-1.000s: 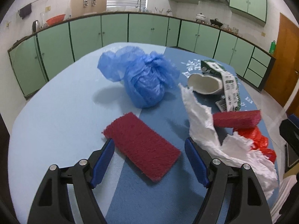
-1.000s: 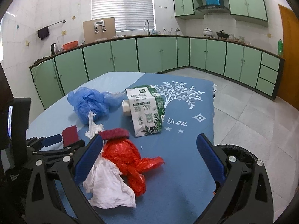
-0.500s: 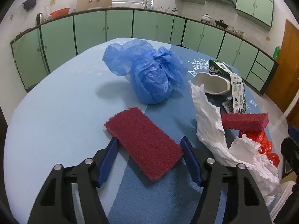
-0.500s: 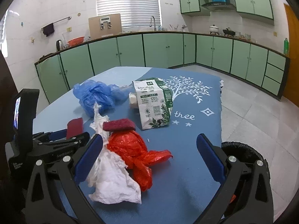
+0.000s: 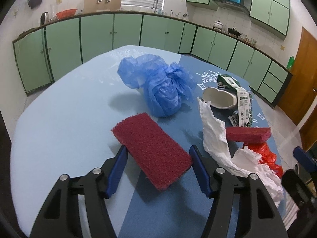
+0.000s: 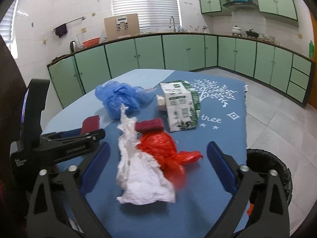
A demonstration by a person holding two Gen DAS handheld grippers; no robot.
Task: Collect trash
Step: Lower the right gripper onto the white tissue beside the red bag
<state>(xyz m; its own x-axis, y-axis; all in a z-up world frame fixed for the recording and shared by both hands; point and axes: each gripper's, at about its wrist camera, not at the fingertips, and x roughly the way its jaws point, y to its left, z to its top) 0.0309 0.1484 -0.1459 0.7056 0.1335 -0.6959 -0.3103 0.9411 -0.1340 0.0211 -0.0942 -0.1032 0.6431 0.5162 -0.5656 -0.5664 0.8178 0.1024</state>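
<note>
- On the blue table: left gripper has closed onto a dark red scrub pad, pad lifted, shadow beneath.
- Right gripper: jaws wide, just been closing, straddling white tissue and red bag, no contact.
- Blue bag far centre; milk carton far right.

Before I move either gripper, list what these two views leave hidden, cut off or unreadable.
- Black round bin, right wrist view: cut off behind the right gripper finger and frame edge; contents unseen.
- Flat dark red scouring pad, left wrist view: whether the left gripper pads press it is unclear.
- Crumpled red plastic bag, left wrist view: largely hidden behind torn white paper towel.
- Green-and-white milk carton: print too small to read.
</note>
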